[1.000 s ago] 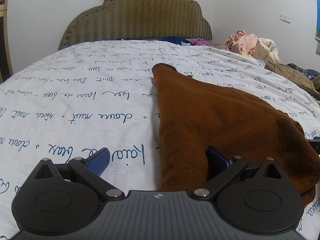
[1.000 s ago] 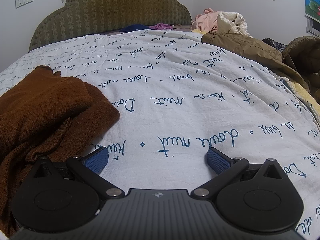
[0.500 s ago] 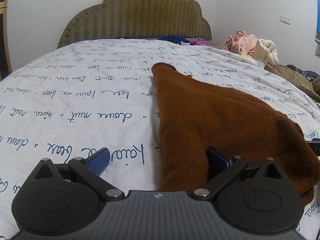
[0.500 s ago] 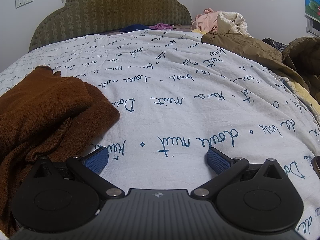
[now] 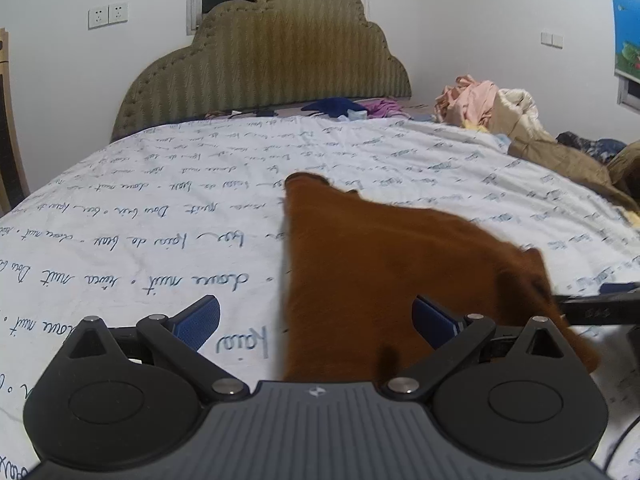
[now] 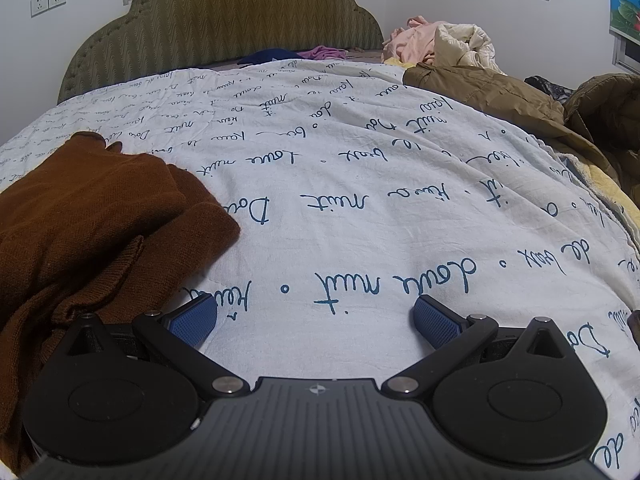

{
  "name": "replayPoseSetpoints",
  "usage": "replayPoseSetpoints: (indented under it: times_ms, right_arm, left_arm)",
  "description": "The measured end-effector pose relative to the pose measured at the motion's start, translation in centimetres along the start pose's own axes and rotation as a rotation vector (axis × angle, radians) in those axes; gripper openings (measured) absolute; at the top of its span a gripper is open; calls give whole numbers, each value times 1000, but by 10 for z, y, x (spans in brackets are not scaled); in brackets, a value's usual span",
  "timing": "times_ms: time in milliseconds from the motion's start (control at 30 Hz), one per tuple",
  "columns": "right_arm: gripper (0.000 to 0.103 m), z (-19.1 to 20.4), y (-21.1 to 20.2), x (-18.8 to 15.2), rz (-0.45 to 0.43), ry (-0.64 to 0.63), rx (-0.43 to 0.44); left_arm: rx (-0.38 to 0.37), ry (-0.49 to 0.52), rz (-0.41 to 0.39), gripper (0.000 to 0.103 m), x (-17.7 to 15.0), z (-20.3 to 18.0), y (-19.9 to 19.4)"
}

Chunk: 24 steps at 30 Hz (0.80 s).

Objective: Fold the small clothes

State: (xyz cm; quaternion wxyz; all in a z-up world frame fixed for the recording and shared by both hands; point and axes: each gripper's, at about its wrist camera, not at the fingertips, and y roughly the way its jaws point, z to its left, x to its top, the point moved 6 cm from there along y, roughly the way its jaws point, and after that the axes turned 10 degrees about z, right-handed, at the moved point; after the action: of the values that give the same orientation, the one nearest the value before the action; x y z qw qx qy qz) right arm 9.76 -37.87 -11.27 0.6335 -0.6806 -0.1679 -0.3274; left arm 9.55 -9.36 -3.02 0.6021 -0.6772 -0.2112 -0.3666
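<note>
A brown knitted garment (image 5: 380, 260) lies crumpled on the white printed bedsheet (image 5: 140, 220). My left gripper (image 5: 316, 316) stands open low over its near end. The garment's left edge runs between the fingers, and the right finger (image 5: 432, 316) is over the fabric. In the right wrist view the same garment (image 6: 100, 208) is bunched at the left, with a folded sleeve edge showing. My right gripper (image 6: 314, 316) is open over bare sheet just right of it, holding nothing. A black part of the right gripper (image 5: 600, 308) shows at the right edge of the left wrist view.
An olive padded headboard (image 5: 260, 60) closes the far end of the bed. A heap of pink and cream clothes (image 6: 436, 44) and an olive-brown jacket (image 6: 500, 96) lie along the bed's right side. Small blue and purple items (image 5: 344, 106) sit near the headboard.
The left wrist view has shifted: bed and garment sit lower in frame and look blurred, so the left gripper has risen or tilted up. The right gripper has not moved.
</note>
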Motion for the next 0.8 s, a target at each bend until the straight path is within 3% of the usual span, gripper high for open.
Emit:
replayPoseSetpoints:
  times_ms: [333, 800]
  right_arm:
    - [103, 0, 0, 0, 0, 0, 0]
    - [103, 0, 0, 0, 0, 0, 0]
  left_arm:
    - [48, 120, -8, 103, -7, -32, -19]
    - [77, 142, -42, 103, -22, -38, -56]
